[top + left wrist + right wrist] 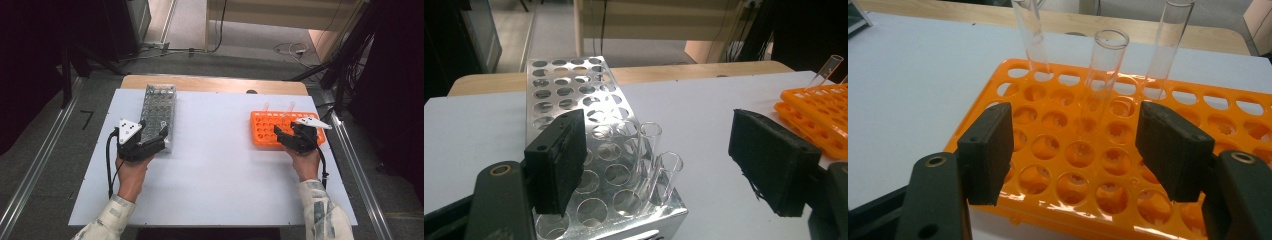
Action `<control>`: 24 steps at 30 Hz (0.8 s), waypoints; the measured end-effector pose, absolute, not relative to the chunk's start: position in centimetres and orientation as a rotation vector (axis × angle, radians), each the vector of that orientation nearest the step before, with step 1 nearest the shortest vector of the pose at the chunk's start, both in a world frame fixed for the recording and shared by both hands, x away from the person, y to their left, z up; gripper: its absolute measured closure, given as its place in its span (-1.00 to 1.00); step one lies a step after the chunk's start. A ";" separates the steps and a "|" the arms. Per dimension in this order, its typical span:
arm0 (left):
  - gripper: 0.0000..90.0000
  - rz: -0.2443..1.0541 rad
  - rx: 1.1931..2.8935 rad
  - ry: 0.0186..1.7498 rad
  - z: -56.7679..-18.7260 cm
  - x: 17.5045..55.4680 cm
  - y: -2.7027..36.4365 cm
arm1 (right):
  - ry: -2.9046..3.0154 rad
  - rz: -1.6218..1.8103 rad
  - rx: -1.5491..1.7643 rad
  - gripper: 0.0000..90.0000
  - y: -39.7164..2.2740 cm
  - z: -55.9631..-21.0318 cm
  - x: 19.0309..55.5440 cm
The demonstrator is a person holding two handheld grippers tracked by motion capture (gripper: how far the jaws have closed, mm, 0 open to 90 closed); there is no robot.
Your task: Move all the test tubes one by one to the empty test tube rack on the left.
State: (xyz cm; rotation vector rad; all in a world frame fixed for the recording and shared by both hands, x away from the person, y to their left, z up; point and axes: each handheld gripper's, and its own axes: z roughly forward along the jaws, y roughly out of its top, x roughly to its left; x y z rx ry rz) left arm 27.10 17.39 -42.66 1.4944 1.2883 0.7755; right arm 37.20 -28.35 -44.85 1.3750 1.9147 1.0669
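Note:
A silver metal tube rack point(159, 112) lies at the left of the white board, and an orange plastic rack point(272, 129) at the right. My left gripper point(152, 131) hovers open at the metal rack's near end. In the left gripper view, two clear glass tubes point(659, 165) stand in the near right holes of the metal rack point(574, 82), between the left gripper's point(659, 167) spread pads and untouched. My right gripper point(1075, 150) is open over the orange rack point(1053, 132). Three empty tubes point(1105, 65) stand beyond its pads, the middle one nearest, none touched.
The white board point(215, 170) covers a wooden table whose back edge point(210, 82) shows beyond it. Bare board lies between the two racks. Metal rails point(40, 165) run along the floor on both sides, and cables point(290, 50) lie behind the table.

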 end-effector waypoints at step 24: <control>-0.47 0.779 1.500 1.291 -42.7 27.1 17.4 | 1.883 1.033 1.378 0.34 -28.3 -46.5 40.2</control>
